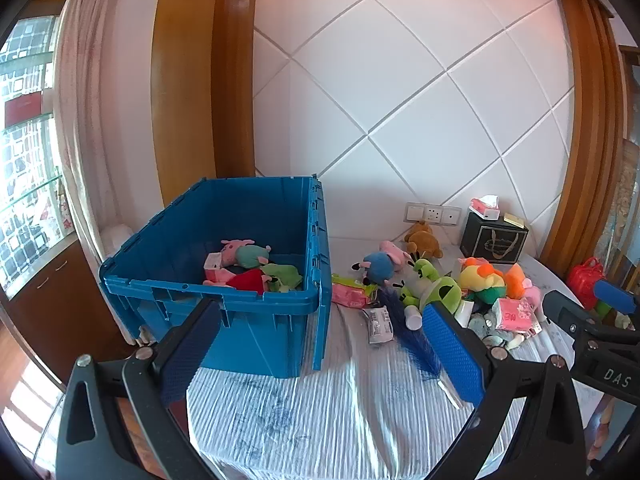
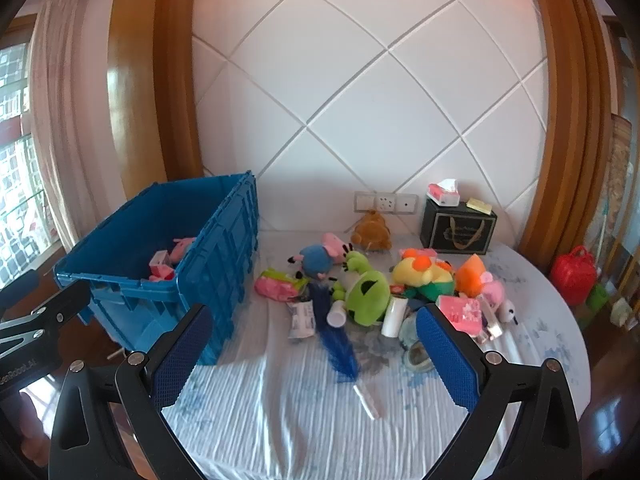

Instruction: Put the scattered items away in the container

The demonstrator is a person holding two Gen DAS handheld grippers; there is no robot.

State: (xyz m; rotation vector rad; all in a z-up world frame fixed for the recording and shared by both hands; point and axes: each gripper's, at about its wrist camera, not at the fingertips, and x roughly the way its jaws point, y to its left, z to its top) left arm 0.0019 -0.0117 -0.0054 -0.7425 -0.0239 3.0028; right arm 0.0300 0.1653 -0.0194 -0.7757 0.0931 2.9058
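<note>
A blue plastic crate (image 1: 208, 300) (image 2: 132, 280) stands at the table's left and holds several plush toys (image 1: 248, 268). To its right lies a pile of scattered items: a green frog plush (image 2: 366, 294), a blue-and-pink pig plush (image 2: 320, 258), a yellow-orange plush (image 2: 424, 274), pink tissue packs (image 2: 278, 284), a blue feather duster (image 2: 336, 340). My left gripper (image 1: 320, 344) is open and empty, in front of the crate. My right gripper (image 2: 312, 352) is open and empty, short of the pile, above the duster.
A black gift box (image 2: 458, 226) with a tissue pack on top stands at the back by the wall sockets (image 2: 386, 202). A brown plush (image 2: 370, 232) sits near it. A red bag (image 2: 572, 274) lies beyond the table's right edge. The table has a white-blue cloth (image 2: 280, 400).
</note>
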